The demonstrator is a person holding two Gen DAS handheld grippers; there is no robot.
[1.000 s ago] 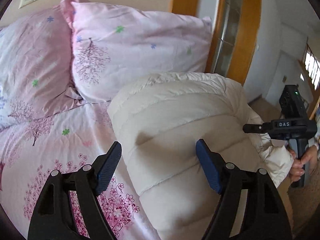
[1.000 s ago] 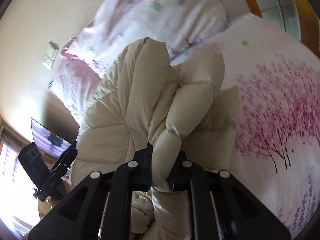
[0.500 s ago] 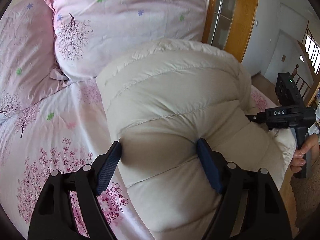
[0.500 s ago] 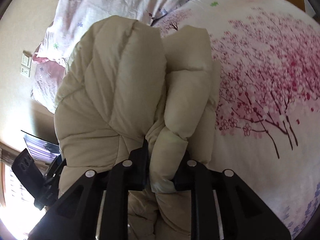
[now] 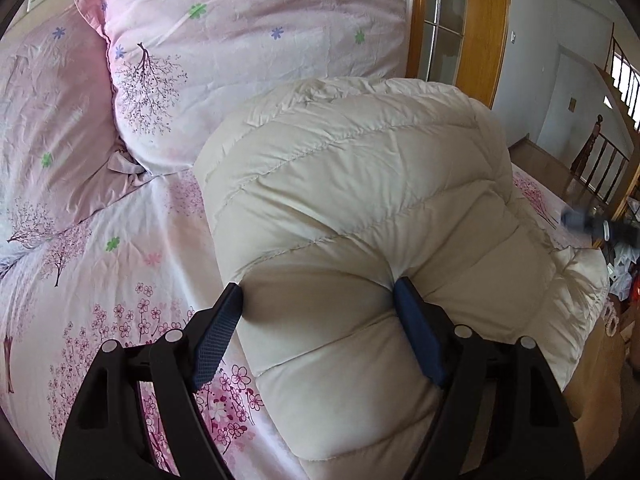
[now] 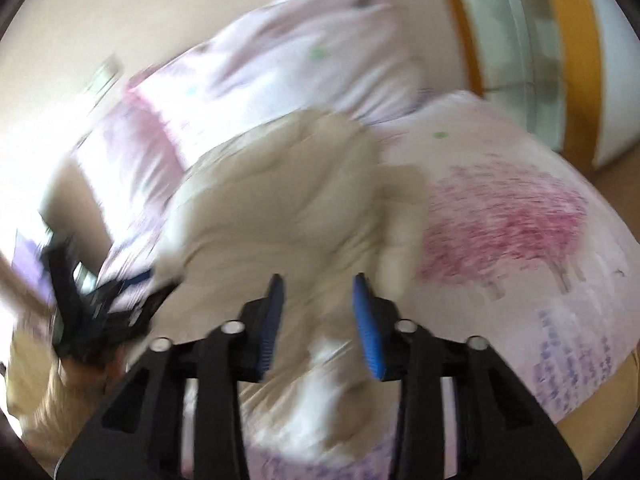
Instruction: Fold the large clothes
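- Right wrist view smeared by motion blur; outlines of everything there are soft, print on the bedsheet (image 6: 520, 216) unreadable.
- Right gripper (image 6: 318, 320): jaws have just been opening, blue pads apart, nothing pinched between them; jacket fabric lies beyond and below, released.
- Left gripper (image 5: 318, 312): jaws wide, pads pressed into either side of one puffy quilted panel of the cream down jacket (image 5: 360, 200), grasping it.
- Jacket sits bundled on the bed, centre to 3 o'clock in the left view; its lower edge is cut off behind the gripper frame at 6 o'clock.
- Jacket's far side hides the bed's edge toward 1 o'clock; pillows (image 5: 240, 60) stand from 10 to 12 o'clock, the nearer one just beside the bundle.
- Right gripper shows only as a blurred dark sliver at 3 o'clock in the left view.
- Open sheet lies from 7 to 9 o'clock; wooden door frame (image 5: 486, 32) at 1 o'clock, bed edge and floor at 4 o'clock.
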